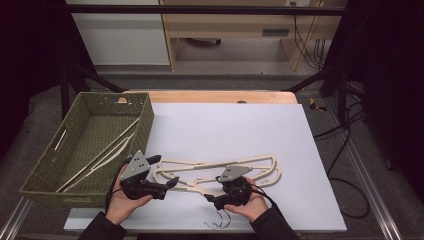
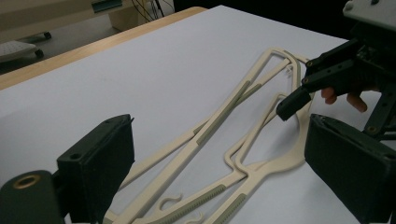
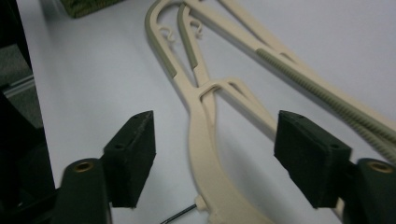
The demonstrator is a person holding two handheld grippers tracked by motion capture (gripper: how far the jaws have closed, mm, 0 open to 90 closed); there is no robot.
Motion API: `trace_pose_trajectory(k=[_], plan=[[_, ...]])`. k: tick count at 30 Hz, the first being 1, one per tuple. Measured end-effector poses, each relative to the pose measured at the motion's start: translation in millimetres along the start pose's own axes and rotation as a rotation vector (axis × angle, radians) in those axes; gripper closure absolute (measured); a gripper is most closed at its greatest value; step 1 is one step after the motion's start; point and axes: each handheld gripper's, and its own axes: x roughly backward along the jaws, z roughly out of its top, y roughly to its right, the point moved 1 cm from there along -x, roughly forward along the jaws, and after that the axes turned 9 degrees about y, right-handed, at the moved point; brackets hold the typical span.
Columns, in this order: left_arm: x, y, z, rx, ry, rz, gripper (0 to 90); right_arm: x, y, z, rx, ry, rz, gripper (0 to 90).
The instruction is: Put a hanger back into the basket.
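Note:
Two or three cream plastic hangers [image 1: 215, 169] lie overlapped on the white board [image 1: 240, 130], their wire hooks [image 1: 216, 221] toward the front edge. My left gripper [image 1: 162, 171] is open beside their left ends, and in the left gripper view the hanger arms [image 2: 219, 116] run between its wide jaws [image 2: 224, 163]. My right gripper [image 1: 231, 186] hovers over the hangers' middle. In the right gripper view its jaws [image 3: 217, 149] stand apart on either side of a hanger neck [image 3: 203, 135], with neither pad touching it. One right finger [image 2: 299, 95] reaches in at the right of the left gripper view.
A green woven basket [image 1: 50, 165] stands at the left edge of the board, with a few pale hangers [image 1: 107, 150] inside; its corner [image 3: 88, 5] appears in the right gripper view. Bare wooden table edge [image 1: 215, 96] lies behind the board. Cables hang at the right.

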Motion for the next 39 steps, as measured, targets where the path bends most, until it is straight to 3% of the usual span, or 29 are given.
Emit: trace_pose_trajectory(k=[10,16,17,22,25,36,39], plan=[[-4.5,2.7,-1.6,-0.007,-0.017,-0.012,8.5,-20.2,-0.5,-6.9,0.032,-0.110,0.041,55.0],[-7.7,3.9,-3.3,-0.012,-0.030,-0.028,8.5,-22.6,0.4,-8.3,0.068,-0.125,0.033,68.4],[-8.4,4.3,-3.6,-0.016,-0.033,-0.030,8.5,-22.4,0.9,-8.2,0.057,-0.129,0.041,70.2],[-14.0,6.5,-6.4,-0.026,-0.055,-0.052,8.6,-22.2,5.2,-7.1,0.051,-0.136,0.077,72.1],[-19.4,9.2,-9.5,-0.047,-0.087,-0.072,8.9,-21.9,8.1,-6.5,0.024,-0.136,0.091,73.0],[-45.8,28.6,-26.2,-0.171,-0.236,-0.140,9.4,-18.4,9.9,-3.8,-0.014,-0.147,0.116,73.1],[-48.1,30.3,-29.7,-0.178,-0.251,-0.150,12.4,-18.3,9.8,-4.1,-0.001,-0.157,0.116,73.1]])
